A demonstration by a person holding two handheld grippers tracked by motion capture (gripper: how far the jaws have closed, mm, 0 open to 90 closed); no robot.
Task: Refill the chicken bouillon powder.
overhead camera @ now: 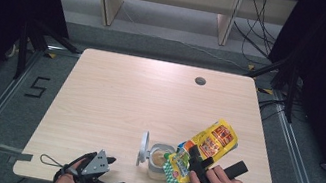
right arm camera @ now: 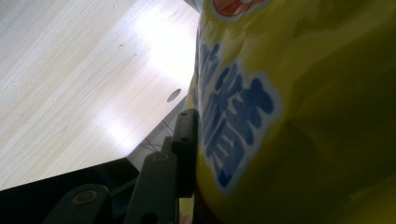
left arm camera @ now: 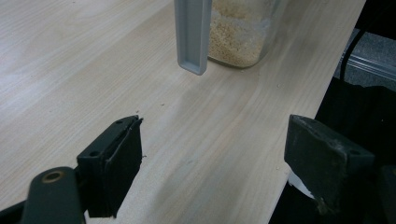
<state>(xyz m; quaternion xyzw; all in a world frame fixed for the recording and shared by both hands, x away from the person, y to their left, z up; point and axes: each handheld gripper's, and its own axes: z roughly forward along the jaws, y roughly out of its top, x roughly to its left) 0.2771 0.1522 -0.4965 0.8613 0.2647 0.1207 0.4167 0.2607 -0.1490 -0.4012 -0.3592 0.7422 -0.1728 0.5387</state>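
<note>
Pouring looks like the step in hand: the right gripper (overhead camera: 199,165) is clamped on a crinkly yellow snack bag (overhead camera: 207,147), tilted over the clear plastic jar (overhead camera: 159,160) near the tabletop's front edge. Its grey flip lid (overhead camera: 143,147) stands open; pale crumbs sit inside. The left gripper (overhead camera: 103,175) rests apart, jaws spread. Next, tip the bag's mouth lower over the jar.

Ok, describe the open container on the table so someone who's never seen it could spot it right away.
Look at the wooden table's near edge, right of centre. The clear container stands there beside the yellow bag held by the right claw. It alone holds pale crumbs, with its grey lid flipped up.
</note>
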